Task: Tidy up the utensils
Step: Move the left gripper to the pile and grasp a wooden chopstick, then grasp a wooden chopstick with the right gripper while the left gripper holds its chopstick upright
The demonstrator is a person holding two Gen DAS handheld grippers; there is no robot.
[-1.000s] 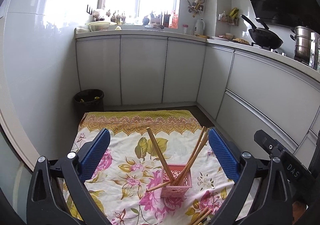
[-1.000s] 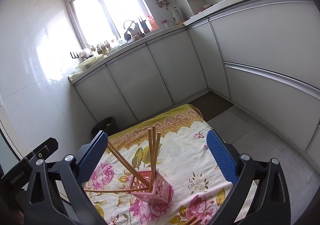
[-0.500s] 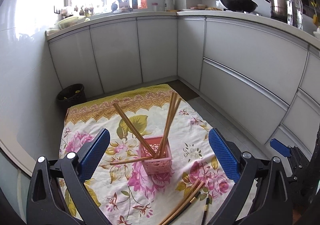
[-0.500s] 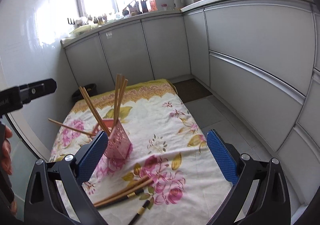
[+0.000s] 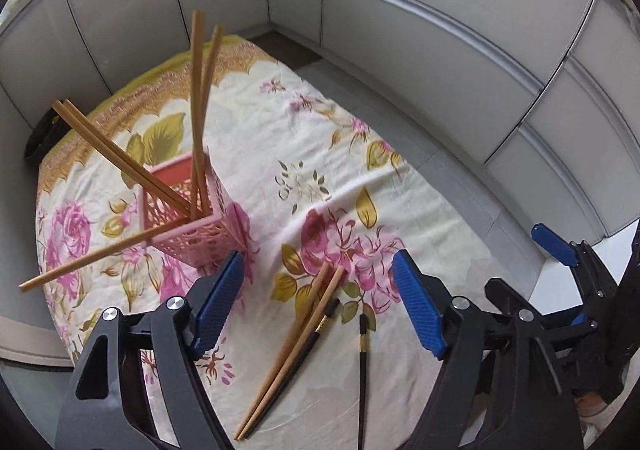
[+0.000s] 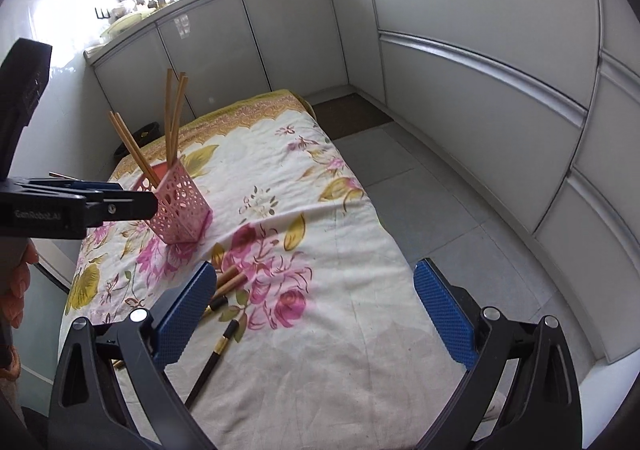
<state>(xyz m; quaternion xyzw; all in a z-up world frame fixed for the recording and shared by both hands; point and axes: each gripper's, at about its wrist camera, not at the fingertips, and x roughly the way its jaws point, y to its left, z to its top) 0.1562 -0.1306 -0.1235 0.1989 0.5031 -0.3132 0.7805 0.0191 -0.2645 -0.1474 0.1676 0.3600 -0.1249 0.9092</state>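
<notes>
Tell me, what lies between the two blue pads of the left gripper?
In the left wrist view, the closing left gripper frames two light wooden chopsticks and two black chopsticks, lying on the floral cloth, untouched.

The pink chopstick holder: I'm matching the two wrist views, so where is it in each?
Left wrist: pink chopstick holder sits left of centre, on the floral cloth.
Right wrist: holder sits left of centre, mid-height.
Shared landmark: the black chopstick lying on the cloth.

left wrist: steeply down, close | right wrist: shallower | shared: floral cloth [image 5: 304,154], pink holder [image 6: 180,206]
</notes>
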